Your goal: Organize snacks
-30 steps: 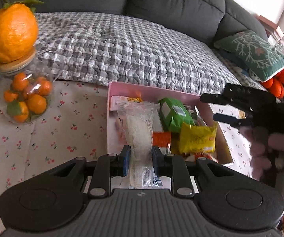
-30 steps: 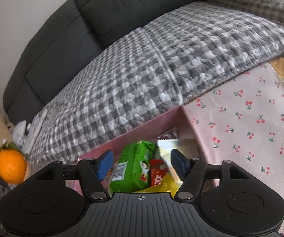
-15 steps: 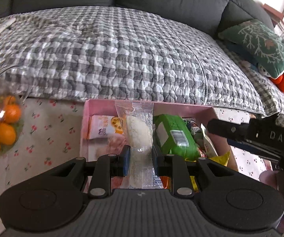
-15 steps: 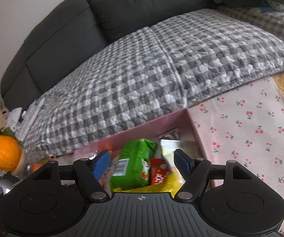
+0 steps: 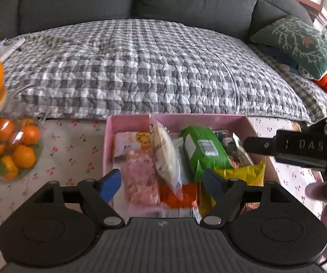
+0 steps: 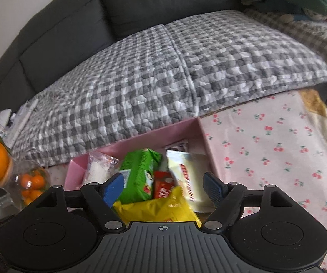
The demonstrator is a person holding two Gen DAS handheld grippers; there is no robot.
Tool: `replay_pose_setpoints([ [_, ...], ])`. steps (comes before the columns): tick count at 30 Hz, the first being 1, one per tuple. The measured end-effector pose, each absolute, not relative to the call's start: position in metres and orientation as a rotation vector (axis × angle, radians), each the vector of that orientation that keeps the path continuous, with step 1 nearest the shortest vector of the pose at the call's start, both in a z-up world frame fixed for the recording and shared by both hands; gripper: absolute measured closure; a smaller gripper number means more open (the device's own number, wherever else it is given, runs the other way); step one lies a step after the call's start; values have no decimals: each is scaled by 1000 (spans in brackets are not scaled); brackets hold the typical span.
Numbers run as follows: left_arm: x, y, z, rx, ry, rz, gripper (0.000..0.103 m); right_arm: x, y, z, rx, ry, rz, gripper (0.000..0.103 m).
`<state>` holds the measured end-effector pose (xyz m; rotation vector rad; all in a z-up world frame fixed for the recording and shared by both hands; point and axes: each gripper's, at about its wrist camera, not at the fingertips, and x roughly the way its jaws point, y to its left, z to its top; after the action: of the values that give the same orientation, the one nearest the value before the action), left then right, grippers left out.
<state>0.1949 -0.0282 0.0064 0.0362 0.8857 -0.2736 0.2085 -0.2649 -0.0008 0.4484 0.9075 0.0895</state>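
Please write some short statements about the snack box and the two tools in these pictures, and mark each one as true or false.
1. The left tool is open and holds nothing. True.
2. The clear packet with the white snack lies outside the pink box. False: it rests inside the box, among the other snacks.
3. The green packet is in the pink box. True.
4. The right tool is shut on the yellow bag. False: its jaws stand wide apart above the bag and grip nothing.
5. The glass jar holds green apples. False: it holds small orange fruits.
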Motion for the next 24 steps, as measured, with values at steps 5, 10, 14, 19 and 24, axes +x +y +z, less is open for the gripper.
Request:
replay_pose_setpoints([
  [5, 171, -20, 14, 32, 890, -264, 18, 187, -269, 12, 435, 916, 74, 18],
  [10, 148, -16, 23, 32, 880, -261, 9, 163, -272, 18, 386, 939, 41, 18],
  [14, 135, -13, 29, 30, 873, -260, 5, 143, -277, 23, 372, 948, 26, 17],
  [19, 115, -10, 34, 45, 866, -255, 1, 119, -283, 31, 369, 953, 8, 15],
  [24, 90, -4, 32, 43, 864, -244, 1, 88, -284, 35, 364, 962, -3, 14],
])
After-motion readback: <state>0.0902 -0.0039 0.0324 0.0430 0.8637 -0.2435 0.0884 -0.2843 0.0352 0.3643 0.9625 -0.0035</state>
